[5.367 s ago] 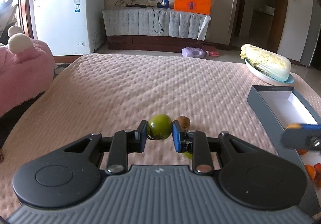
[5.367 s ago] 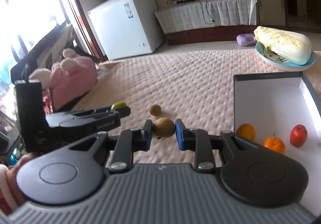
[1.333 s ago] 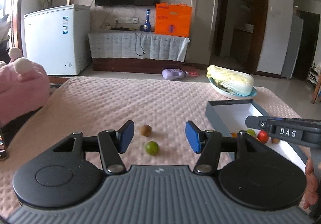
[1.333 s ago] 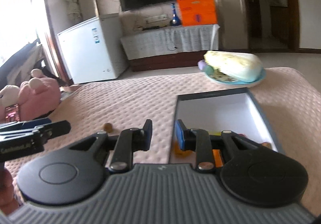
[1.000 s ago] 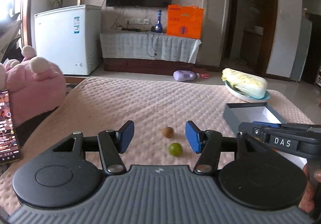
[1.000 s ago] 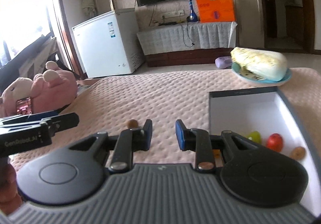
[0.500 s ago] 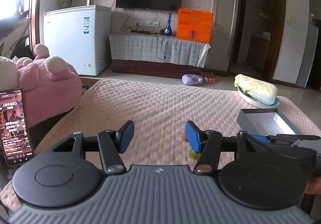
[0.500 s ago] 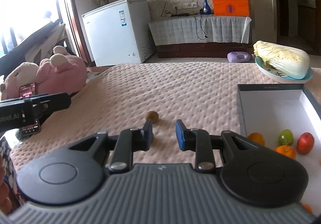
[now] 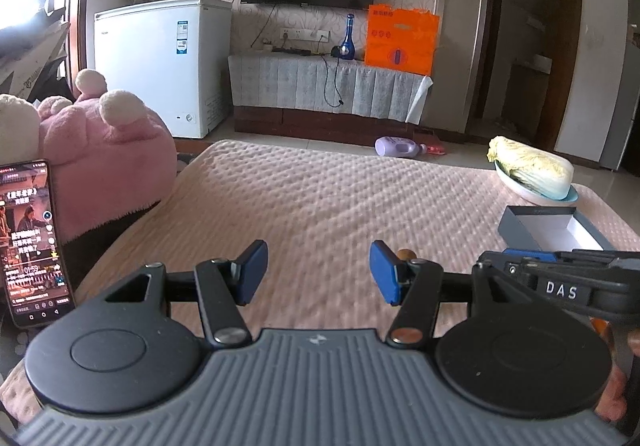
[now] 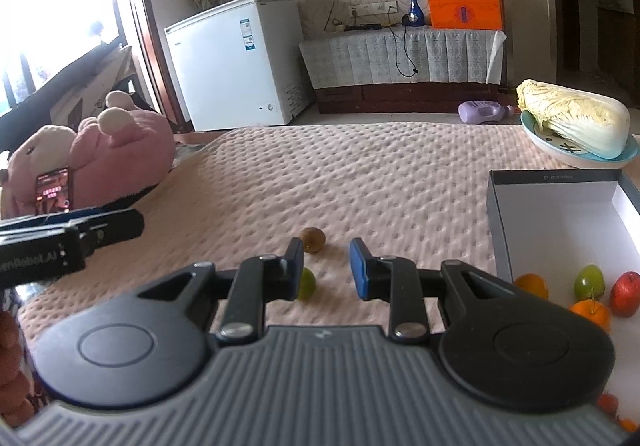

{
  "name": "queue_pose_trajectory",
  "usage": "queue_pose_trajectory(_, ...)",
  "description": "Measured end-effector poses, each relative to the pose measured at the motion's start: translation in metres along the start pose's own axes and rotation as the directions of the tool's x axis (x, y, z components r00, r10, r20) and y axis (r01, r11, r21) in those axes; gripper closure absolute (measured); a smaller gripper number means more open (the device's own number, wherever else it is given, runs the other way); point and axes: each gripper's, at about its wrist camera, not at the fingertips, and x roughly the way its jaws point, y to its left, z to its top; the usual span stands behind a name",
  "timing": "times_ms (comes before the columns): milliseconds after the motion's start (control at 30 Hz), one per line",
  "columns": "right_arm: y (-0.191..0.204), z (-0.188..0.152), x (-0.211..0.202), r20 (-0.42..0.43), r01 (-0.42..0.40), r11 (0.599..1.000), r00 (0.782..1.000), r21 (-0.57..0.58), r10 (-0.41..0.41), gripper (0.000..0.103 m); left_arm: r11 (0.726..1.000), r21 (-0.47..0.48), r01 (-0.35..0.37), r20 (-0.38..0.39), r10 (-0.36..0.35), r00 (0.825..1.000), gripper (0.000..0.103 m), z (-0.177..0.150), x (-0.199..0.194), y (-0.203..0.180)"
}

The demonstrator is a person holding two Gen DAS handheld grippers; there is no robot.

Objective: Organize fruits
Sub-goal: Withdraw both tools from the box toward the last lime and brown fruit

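Near the bed's front edge | kiwi (image 10: 313,239) and green fruit (image 10: 306,283) loose on the cover, probably awaiting pickup | box (image 10: 560,222) at right edge holds sorted fruit | left tool (image 9: 318,272) agape, empty | right tool (image 10: 326,266) nearly closed, empty

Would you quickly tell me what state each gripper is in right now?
Left gripper: open, blue pads wide apart, holding nothing.
Right gripper: a gap shows between its pads, nothing in it; near its most closed.

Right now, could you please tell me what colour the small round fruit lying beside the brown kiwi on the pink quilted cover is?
The small round fruit is green, seen best in the right wrist view.
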Motion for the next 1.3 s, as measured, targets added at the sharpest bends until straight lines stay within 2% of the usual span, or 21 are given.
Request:
queue_pose_trajectory(200,0.002,0.001,0.003,-0.003,0.015,1.0,1.0,-0.02,-0.016,0.074,0.999,0.039,0.025,-0.012,-0.025,1.0,0.04,-0.009,0.009,-0.004)
queue_pose_trajectory(433,0.0,0.001,0.009,-0.027,0.028,0.999,0.999,-0.026,-0.028,0.074,0.996,0.068,0.05,-0.071,-0.045,0.996,0.04,-0.021,0.027,-0.009)
queue_pose_trajectory(667,-0.005,0.003,0.015,-0.056,0.047,0.998,0.997,-0.036,-0.049,0.074,0.989,0.108,0.103,-0.098,-0.093,0.991,0.04,-0.031,0.041,-0.023)
queue_pose_trajectory(800,-0.001,-0.001,0.022,-0.084,0.017,0.999,0.996,-0.041,-0.02,0.074,0.985,0.122,0.119,-0.11,-0.105,0.988,0.04,-0.033,0.049,-0.031)
queue_pose_trajectory(867,0.003,-0.003,0.026,-0.1,0.003,0.999,0.995,-0.052,-0.008,0.074,0.992,0.075,0.102,-0.108,-0.093,0.99,0.04,-0.031,0.052,-0.026)
queue_pose_trajectory(967,0.01,-0.008,0.033,-0.133,-0.015,0.997,0.991,-0.074,0.005,0.074,0.999,-0.016,0.032,-0.099,-0.033,0.994,0.04,-0.025,0.056,-0.008)
queue_pose_trajectory(1100,0.023,-0.014,0.04,-0.136,-0.007,0.991,0.991,-0.134,-0.011,0.074,0.999,-0.044,-0.018,-0.11,0.013,0.994,0.041,-0.024,0.061,0.006)
queue_pose_trajectory(1200,0.028,-0.016,0.047,-0.137,0.011,0.991,0.99,-0.135,-0.03,0.051,0.999,-0.037,-0.023,-0.109,0.019,0.994,0.041,-0.023,0.062,0.008)
queue_pose_trajectory(1300,0.03,-0.016,0.052,-0.138,0.01,0.993,0.99,-0.12,-0.027,0.051,0.999,-0.024,-0.023,-0.108,0.02,0.994,0.041,-0.023,0.062,0.009)
